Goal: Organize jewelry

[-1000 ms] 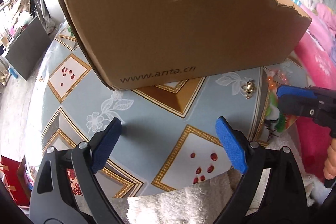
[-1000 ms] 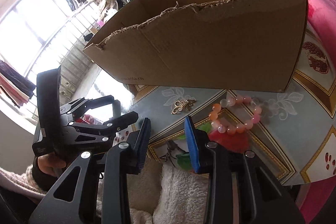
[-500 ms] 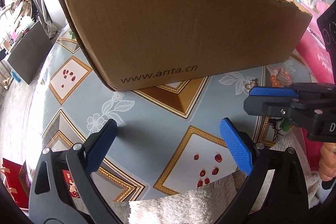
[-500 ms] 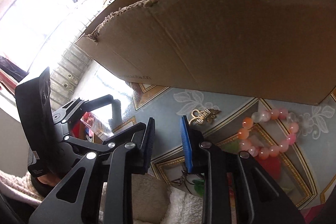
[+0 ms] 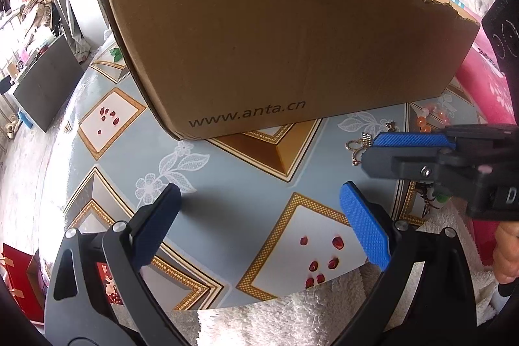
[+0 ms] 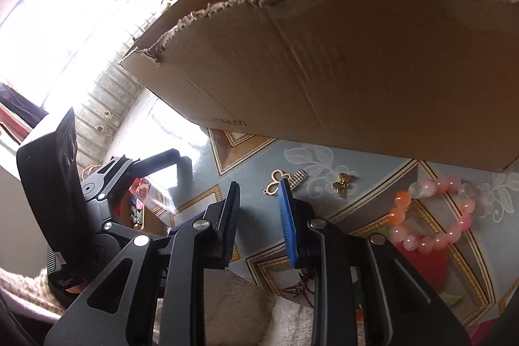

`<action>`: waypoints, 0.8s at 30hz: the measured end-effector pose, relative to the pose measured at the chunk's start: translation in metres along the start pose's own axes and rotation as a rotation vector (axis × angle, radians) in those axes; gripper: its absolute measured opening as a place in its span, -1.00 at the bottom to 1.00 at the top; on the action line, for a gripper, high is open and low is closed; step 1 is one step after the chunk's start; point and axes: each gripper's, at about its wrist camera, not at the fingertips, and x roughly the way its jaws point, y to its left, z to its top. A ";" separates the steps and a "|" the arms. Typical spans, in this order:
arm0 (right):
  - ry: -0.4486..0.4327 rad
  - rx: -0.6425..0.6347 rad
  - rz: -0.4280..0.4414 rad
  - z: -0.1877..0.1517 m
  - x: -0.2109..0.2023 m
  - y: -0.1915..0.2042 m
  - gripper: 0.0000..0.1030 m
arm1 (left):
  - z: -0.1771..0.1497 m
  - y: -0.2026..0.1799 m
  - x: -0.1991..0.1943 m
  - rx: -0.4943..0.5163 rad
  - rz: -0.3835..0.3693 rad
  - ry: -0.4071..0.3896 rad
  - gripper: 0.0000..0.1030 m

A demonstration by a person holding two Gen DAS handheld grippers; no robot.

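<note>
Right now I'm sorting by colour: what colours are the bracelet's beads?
Pink, orange and pale whitish beads on the bracelet; clearest in the right wrist view.

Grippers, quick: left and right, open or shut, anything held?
Left gripper: wide open, nothing between its fingers, only bare tablecloth.
Right gripper: partly open, holding nothing, its tips at the gold clover charm.

The box hides its own inside and the table behind it. The right gripper covers part of the gold clasp. The bracelet is mostly hidden in the left view.
</note>
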 end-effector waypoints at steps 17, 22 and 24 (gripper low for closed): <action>0.017 -0.060 -0.056 0.008 0.011 0.004 -0.58 | -0.002 0.000 -0.001 0.003 0.000 -0.008 0.85; 0.028 -0.061 -0.135 0.010 0.012 0.006 -0.57 | -0.001 0.000 -0.001 0.005 -0.001 -0.008 0.85; 0.034 -0.052 -0.143 0.011 0.014 0.007 -0.57 | 0.000 0.000 0.000 0.006 -0.002 -0.009 0.85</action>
